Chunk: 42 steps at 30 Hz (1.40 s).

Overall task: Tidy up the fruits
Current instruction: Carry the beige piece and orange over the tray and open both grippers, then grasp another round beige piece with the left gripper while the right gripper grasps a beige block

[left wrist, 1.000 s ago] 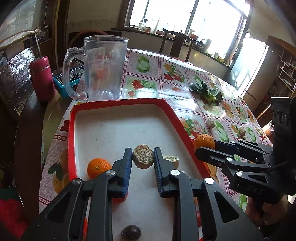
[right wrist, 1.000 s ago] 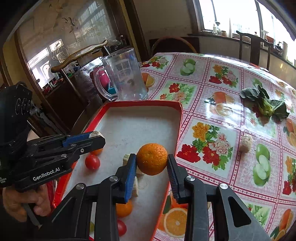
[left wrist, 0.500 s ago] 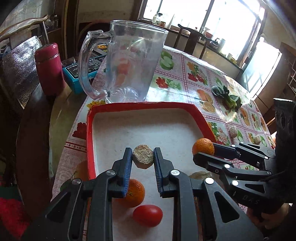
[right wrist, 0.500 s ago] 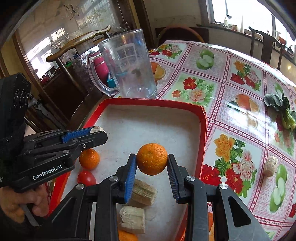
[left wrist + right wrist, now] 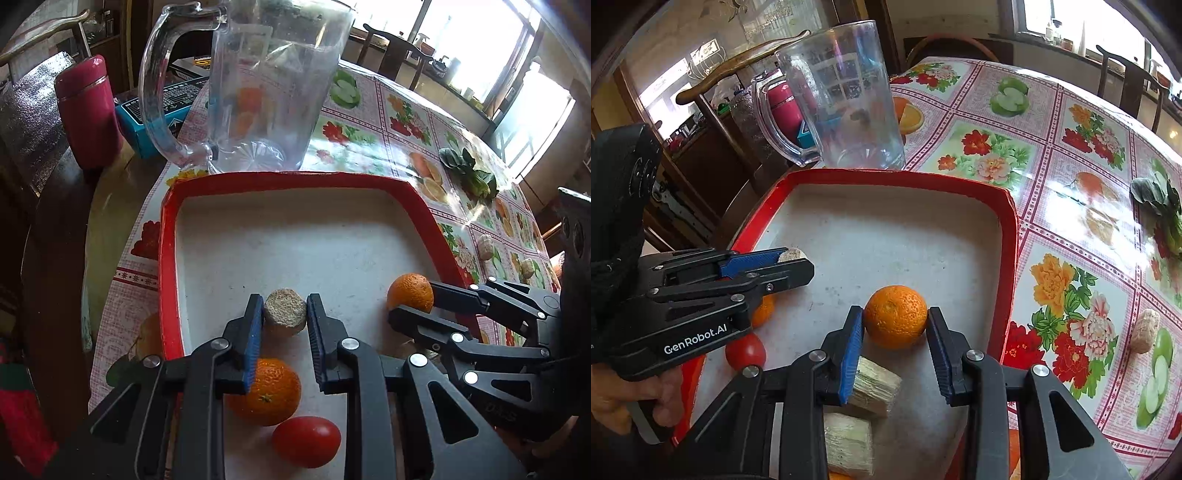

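Note:
My left gripper (image 5: pixel 285 314) is shut on a beige sugarcane chunk (image 5: pixel 285 309) and holds it over the red-rimmed tray (image 5: pixel 168 236). My right gripper (image 5: pixel 895 325) is shut on an orange (image 5: pixel 895 315) over the same tray (image 5: pixel 1008 236). In the left wrist view the right gripper (image 5: pixel 410 297) with its orange (image 5: pixel 410 291) is at the right. In the right wrist view the left gripper (image 5: pixel 798 260) is at the left. Another orange (image 5: pixel 271 395) and a red tomato (image 5: pixel 306 441) lie in the tray below my left fingers. Two sugarcane pieces (image 5: pixel 873 384) lie under my right gripper.
A clear plastic jug (image 5: pixel 266 85) stands just beyond the tray's far rim. A pink thermos (image 5: pixel 88 110) and a blue box (image 5: pixel 162 110) are at the far left. Leafy greens (image 5: pixel 469 173) and small cane pieces (image 5: pixel 485 247) lie on the flowered tablecloth to the right.
Both grippers have moved forward over the tray toward the jug, still holding their items. The jug looms larger, and the tray's loose orange and tomato sit nearer the camera.

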{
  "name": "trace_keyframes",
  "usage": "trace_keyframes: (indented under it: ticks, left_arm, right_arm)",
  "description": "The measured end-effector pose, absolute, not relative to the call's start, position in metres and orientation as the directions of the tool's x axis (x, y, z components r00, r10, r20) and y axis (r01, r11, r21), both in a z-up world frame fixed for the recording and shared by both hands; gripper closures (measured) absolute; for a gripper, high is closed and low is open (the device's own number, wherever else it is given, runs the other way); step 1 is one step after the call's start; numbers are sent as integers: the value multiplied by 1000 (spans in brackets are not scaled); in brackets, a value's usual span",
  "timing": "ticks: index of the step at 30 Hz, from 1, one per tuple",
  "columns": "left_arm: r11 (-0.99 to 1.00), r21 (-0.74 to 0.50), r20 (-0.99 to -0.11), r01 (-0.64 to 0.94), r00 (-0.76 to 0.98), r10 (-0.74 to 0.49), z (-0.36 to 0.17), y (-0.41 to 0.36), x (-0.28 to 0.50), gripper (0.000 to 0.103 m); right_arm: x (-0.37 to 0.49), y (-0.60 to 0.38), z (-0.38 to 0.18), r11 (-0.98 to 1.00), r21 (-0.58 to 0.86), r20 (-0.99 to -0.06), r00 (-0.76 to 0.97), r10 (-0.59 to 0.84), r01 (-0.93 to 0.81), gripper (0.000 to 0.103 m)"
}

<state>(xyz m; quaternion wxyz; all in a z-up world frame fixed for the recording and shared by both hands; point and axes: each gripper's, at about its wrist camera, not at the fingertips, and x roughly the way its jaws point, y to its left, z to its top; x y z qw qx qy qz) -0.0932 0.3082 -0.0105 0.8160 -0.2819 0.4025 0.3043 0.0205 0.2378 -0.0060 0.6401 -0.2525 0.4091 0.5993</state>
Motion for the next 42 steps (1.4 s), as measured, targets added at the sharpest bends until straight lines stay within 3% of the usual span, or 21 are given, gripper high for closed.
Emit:
trace_keyframes:
  ticks: [2,4,23,42]
  left_arm:
    - [648,-216,-824,-731,492,281,-8,308,-96,68]
    - [633,-221,-817,-742,495,295,-4,308,-101,43]
    - [709,-231,-762,-666,577,294,31,253,-86,42]
    - [807,-213,-761,-551,611,216,42,189,-22,42]
  right_arm:
    - [21,234,-2,156,176,-818,-56,572,-972,55]
    - [21,228,3,153,183,-807,-59,588,-971,51]
    - [61,127,44,254,201,-736,25,676,-946,52]
    - [142,29,31,443,216,-746,146,650,-870,52]
